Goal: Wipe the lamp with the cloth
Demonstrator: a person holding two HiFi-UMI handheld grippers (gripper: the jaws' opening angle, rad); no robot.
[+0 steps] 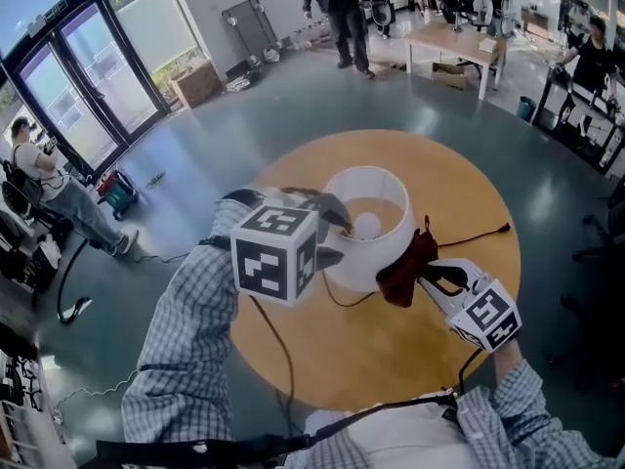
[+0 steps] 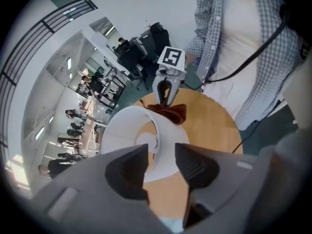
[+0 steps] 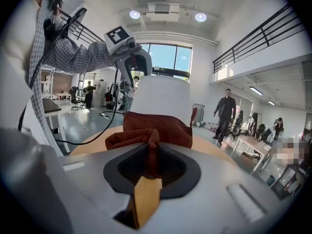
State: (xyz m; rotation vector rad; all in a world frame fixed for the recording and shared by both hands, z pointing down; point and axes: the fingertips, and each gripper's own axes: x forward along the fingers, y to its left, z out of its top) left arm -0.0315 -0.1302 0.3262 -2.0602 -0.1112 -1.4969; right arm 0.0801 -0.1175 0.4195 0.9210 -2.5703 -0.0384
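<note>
A white lamp shade (image 1: pixel 366 225) stands in the middle of the round wooden table (image 1: pixel 391 360), its bulb showing inside. My right gripper (image 1: pixel 430 274) is shut on a red-brown cloth (image 1: pixel 405 267) that rests against the shade's right side. In the right gripper view the cloth (image 3: pixel 151 128) bunches between the jaws in front of the shade (image 3: pixel 161 96). My left gripper (image 1: pixel 337 233) hovers at the shade's left rim, open and holding nothing. In the left gripper view the jaws point down over the shade (image 2: pixel 131 130), with the cloth (image 2: pixel 168 112) and the right gripper (image 2: pixel 167 89) beyond.
A black cable with a plug (image 1: pixel 483 233) runs off the table's right side. Glass doors (image 1: pixel 88 86) line the left wall, and a seated person (image 1: pixel 49 189) is near them. People (image 1: pixel 342 8) and a wooden desk (image 1: pixel 459 42) stand at the back.
</note>
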